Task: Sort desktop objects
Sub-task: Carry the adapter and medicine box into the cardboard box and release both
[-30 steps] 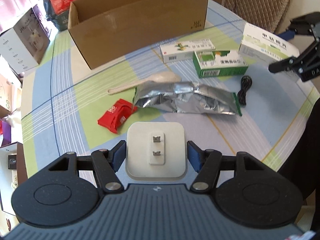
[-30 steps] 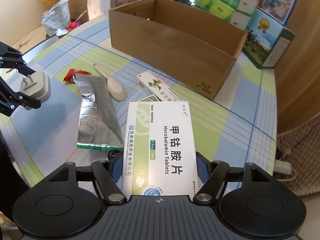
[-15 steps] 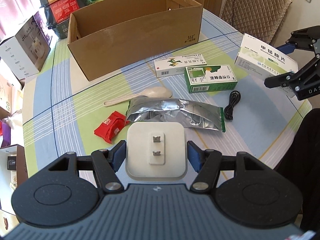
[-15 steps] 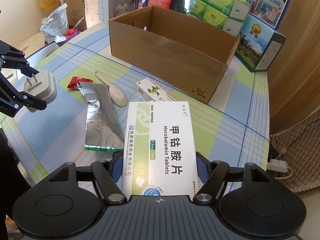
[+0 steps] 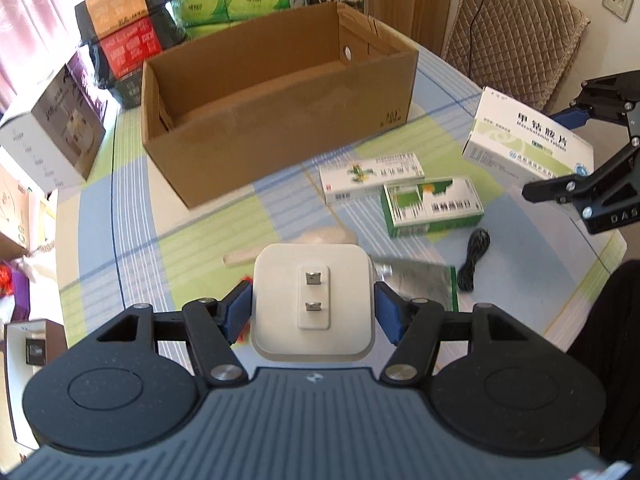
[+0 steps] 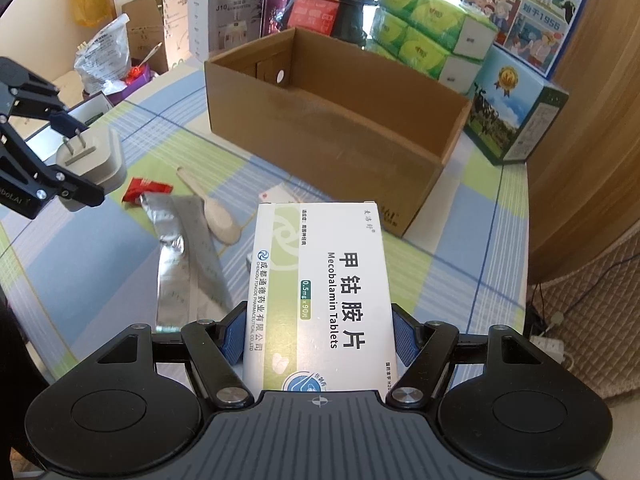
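L gripper (image 5: 313, 312) clamps white plug adapter (image 5: 313, 300); R gripper (image 6: 319, 334) clamps "Mecobalamin Tablets" box (image 6: 320, 292); cardboard box (image 6: 332, 132) at 12 o'clock.

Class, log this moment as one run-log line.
left gripper: shut on plug | right gripper: shut on pill box | carton: open | both held above table

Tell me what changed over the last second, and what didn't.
Both grippers rose and advanced toward the cardboard box. The left gripper kept its grip on the white charger, the right gripper on the Mecobalamin tablet box. Items on the table stayed put.
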Motion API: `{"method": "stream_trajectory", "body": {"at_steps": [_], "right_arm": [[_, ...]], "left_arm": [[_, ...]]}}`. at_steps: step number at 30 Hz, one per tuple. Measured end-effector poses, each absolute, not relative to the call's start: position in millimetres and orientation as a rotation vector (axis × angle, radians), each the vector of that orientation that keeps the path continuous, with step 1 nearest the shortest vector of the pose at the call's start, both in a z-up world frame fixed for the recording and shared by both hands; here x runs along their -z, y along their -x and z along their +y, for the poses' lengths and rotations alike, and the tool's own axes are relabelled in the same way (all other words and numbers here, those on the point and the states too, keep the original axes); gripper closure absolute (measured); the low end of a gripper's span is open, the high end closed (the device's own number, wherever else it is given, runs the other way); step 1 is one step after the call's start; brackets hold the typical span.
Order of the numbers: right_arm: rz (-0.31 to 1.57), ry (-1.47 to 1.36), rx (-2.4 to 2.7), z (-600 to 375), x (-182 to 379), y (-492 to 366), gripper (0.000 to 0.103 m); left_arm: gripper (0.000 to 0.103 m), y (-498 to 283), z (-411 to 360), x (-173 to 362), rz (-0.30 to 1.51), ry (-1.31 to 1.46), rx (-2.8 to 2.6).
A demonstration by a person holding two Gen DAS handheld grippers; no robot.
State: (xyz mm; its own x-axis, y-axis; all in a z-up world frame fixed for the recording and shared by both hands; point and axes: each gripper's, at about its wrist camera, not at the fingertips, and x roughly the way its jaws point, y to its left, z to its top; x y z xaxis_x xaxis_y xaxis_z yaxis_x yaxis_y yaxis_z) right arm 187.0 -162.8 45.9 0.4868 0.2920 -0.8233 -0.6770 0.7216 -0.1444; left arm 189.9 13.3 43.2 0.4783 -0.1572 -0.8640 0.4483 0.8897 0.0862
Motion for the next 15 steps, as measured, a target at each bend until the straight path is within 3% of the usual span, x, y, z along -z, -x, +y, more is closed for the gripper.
{"method": "stream_trajectory", "body": {"at_steps": [15], "right_arm": [[0.797, 0.431, -0.604, -131.1, -101.9, -280.1, 0.035]], "left_arm": [[0.043, -290.0, 6.9, -70.9, 0.953, -0.31, 0.367]]}}
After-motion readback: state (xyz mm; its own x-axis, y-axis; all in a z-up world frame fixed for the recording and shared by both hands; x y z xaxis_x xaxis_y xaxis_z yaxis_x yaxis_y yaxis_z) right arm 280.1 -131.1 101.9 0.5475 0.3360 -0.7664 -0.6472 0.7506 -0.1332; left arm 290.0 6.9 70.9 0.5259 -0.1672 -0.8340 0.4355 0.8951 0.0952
